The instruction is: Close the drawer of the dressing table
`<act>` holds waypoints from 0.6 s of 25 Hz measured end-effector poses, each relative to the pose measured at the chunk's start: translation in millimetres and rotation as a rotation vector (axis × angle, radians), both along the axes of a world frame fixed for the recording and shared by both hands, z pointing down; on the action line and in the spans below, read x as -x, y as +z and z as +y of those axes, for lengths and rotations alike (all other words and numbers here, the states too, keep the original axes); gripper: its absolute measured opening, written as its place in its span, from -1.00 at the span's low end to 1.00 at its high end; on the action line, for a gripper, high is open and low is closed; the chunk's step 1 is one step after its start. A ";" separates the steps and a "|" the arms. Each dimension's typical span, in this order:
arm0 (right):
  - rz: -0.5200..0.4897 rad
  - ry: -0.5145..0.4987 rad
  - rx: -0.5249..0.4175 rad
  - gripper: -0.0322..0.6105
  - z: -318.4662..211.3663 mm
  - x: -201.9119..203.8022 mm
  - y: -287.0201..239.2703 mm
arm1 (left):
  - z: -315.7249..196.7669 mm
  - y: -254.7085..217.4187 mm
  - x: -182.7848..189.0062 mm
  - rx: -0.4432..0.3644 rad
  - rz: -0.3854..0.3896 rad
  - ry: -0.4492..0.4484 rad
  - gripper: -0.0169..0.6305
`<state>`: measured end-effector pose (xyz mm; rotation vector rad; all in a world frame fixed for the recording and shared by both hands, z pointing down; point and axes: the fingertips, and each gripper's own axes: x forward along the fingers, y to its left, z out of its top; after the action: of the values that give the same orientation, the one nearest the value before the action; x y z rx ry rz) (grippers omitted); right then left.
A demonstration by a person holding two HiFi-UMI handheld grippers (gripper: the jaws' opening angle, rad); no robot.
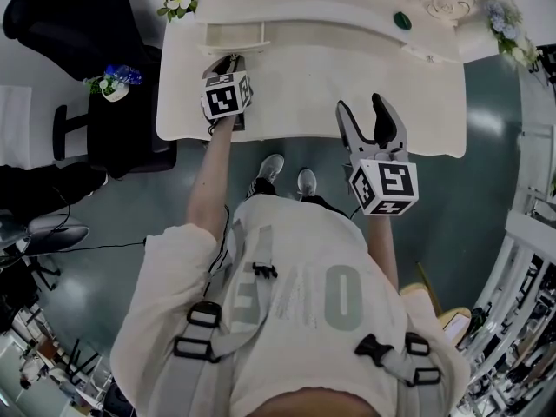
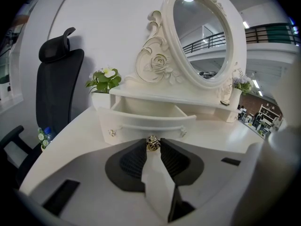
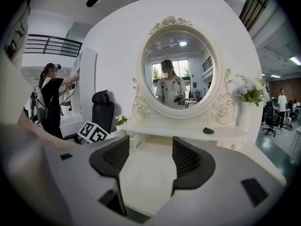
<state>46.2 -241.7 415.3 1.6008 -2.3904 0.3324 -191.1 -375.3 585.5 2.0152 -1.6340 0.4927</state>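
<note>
The white dressing table [image 1: 347, 85] carries a small drawer [image 2: 146, 121] under its mirror shelf, and the drawer stands pulled out with its inside showing; in the head view the drawer [image 1: 233, 35] lies at the back left of the tabletop. A small gold knob [image 2: 152, 143] sits at the middle of the drawer front. My left gripper [image 2: 152, 147] is shut on this knob, with a dark pad on either side of it. From above, the left gripper [image 1: 231, 62] reaches over the tabletop towards the drawer. My right gripper [image 1: 372, 122] hovers open over the table's front edge, and nothing lies between the right gripper's [image 3: 150, 157] pads.
An oval mirror [image 2: 202, 41] rises behind the drawer. A flower pot [image 2: 104, 86] stands at the shelf's left end, a flower vase [image 3: 247, 102] at its right, and a small green object [image 3: 208, 131] lies on the shelf. A black office chair [image 1: 78, 24] is left of the table.
</note>
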 end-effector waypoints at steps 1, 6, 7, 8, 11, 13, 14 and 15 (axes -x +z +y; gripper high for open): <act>0.000 -0.003 0.001 -0.04 -0.1 0.7 0.1 | -0.1 0.2 -0.1 0.001 -0.001 0.002 -0.64; 0.003 -0.010 0.001 -0.05 0.2 3.5 0.2 | -0.9 -3.1 -0.2 -0.007 -0.007 0.010 -0.64; 0.004 -0.011 0.001 -0.05 0.4 3.9 0.4 | -1.1 -4.5 0.4 -0.011 -0.010 0.011 -0.64; 0.004 -0.011 0.000 -0.05 0.6 3.9 0.5 | -1.6 -5.7 1.0 -0.014 -0.013 0.012 -0.64; 0.004 -0.009 0.001 -0.05 1.4 3.1 0.9 | -2.7 -7.0 1.5 -0.014 -0.018 0.017 -0.64; 0.004 -0.009 0.001 -0.05 1.6 3.7 0.8 | -3.0 -7.2 1.6 -0.013 -0.019 0.019 -0.64; 0.004 -0.009 0.001 -0.05 1.7 4.1 0.8 | -3.3 -7.4 1.6 -0.012 -0.019 0.020 -0.64; 0.003 -0.008 0.000 -0.05 1.7 4.6 0.7 | -3.7 -7.3 1.5 -0.012 -0.017 0.020 -0.64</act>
<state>41.6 -239.9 416.0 1.5896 -2.3940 0.3289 -192.5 -378.9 578.1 2.0433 -1.6316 0.5101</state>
